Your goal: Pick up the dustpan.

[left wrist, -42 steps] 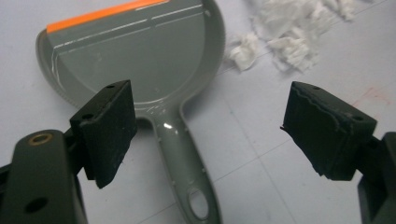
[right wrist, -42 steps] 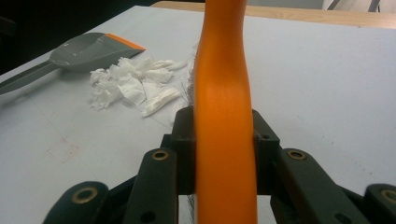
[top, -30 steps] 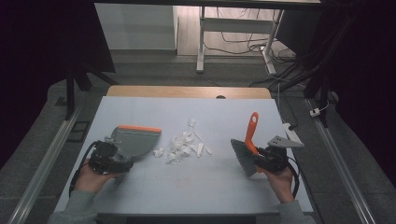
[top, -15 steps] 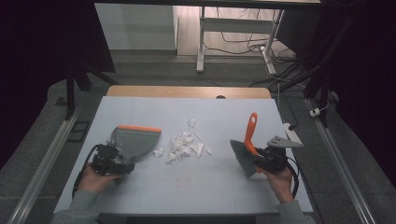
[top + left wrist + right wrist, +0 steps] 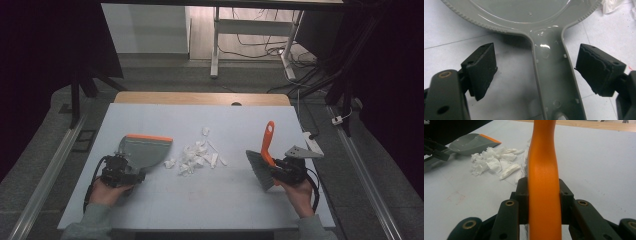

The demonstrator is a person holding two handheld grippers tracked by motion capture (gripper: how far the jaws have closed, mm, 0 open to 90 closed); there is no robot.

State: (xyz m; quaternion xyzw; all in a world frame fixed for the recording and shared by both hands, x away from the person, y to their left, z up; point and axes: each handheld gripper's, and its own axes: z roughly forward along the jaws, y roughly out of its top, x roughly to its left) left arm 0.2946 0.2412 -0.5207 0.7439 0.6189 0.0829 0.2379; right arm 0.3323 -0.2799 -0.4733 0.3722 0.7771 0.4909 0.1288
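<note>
My left claw sits released w/ jaws either side of the dustpan handle, not touching, right claw clenched on the brush handle, paper scraps btwn them on the tabletop.

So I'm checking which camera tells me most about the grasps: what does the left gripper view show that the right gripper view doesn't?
Left gripper view: the dustpan handle lies on the table between the left gripper's spread jaws, neither pad touching it. Right gripper view: the right gripper clamped on the orange brush handle, plus the dustpan's orange lip. Both share the grey dustpan, torn white paper scraps and pale table.
</note>
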